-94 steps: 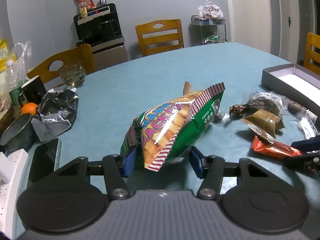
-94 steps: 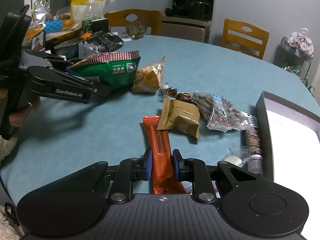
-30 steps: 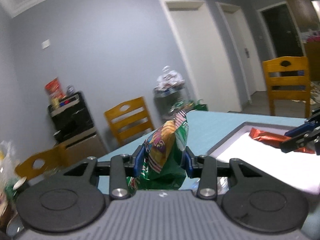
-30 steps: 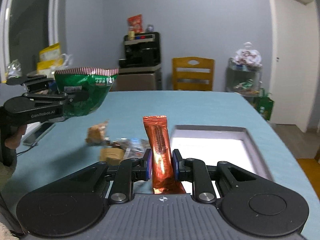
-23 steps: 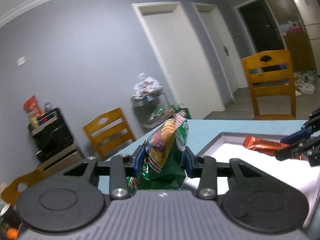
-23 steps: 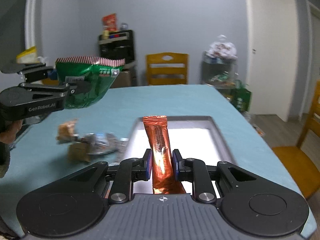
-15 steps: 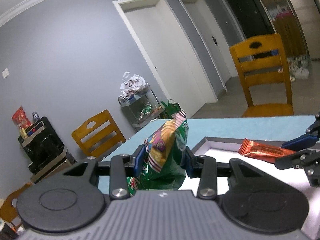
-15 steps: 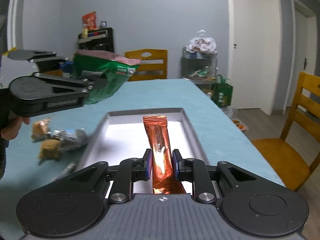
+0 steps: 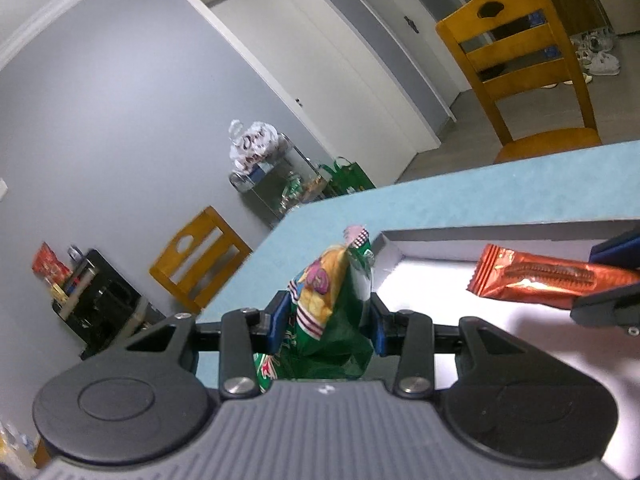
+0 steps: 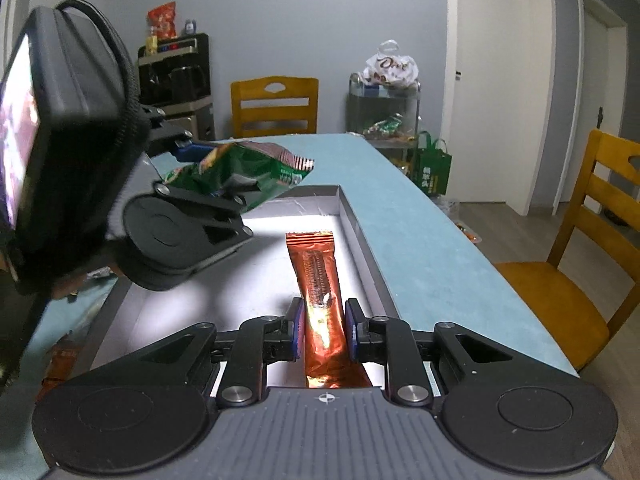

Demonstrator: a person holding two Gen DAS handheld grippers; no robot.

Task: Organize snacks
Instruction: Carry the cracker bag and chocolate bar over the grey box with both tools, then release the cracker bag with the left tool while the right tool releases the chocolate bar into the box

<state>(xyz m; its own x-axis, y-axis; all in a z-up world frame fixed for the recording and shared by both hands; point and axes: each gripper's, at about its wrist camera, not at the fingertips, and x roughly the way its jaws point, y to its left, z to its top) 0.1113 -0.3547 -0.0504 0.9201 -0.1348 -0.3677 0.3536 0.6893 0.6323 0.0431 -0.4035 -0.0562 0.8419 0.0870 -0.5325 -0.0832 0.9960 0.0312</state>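
Two hand-held tongs over the grey box (image 10: 356, 220) on the blue desk (image 10: 420, 240). The left tongs (image 9: 328, 320) are closed on a green cracker bag (image 9: 336, 320), blue pads pressing both its sides; the bag hangs in the air above the box's far left corner, its striped top edge pointing away from the holder. The right tongs (image 10: 322, 330) are clamped narrowly on an orange snack bar (image 10: 318, 276), which lies lengthwise just inside the box's right wall, over the white floor of the box; whether it touches that floor cannot be told. Beyond the box, wooden chairs (image 10: 274, 106) stand at the desk's far end.
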